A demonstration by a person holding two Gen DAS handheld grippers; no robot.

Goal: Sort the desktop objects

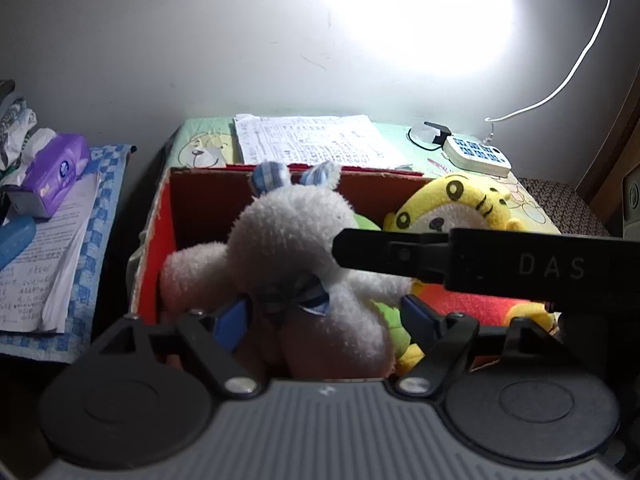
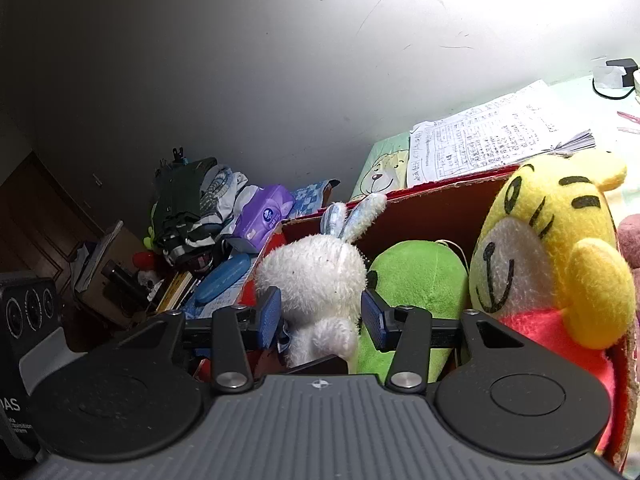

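Between the left jaws: white plush rabbit (image 1: 296,248), bow tie level with the blue pads, upright in the red cardboard box (image 1: 160,236)
Left gripper (image 1: 324,312): jaws spread wide, pads either side of the rabbit's body, contact not clear
Right gripper (image 2: 320,312): jaws parted around the same white plush rabbit (image 2: 320,276), pads just beside its flanks, grip not certain
Right of the right jaws: green plush (image 2: 416,280), then yellow tiger plush (image 2: 548,264) in a red shirt, both inside the red cardboard box (image 2: 440,204)
Across the left view, above the right pad: black bar of the other gripper, marked DAS
Beyond the left jaws, past the box: stack of written papers (image 1: 312,140) on the table (image 1: 204,136), white power strip (image 1: 478,154) farther right
Left of the left jaws: purple tissue pack (image 1: 56,168) and blue case (image 1: 16,236) on more papers, well apart from the box
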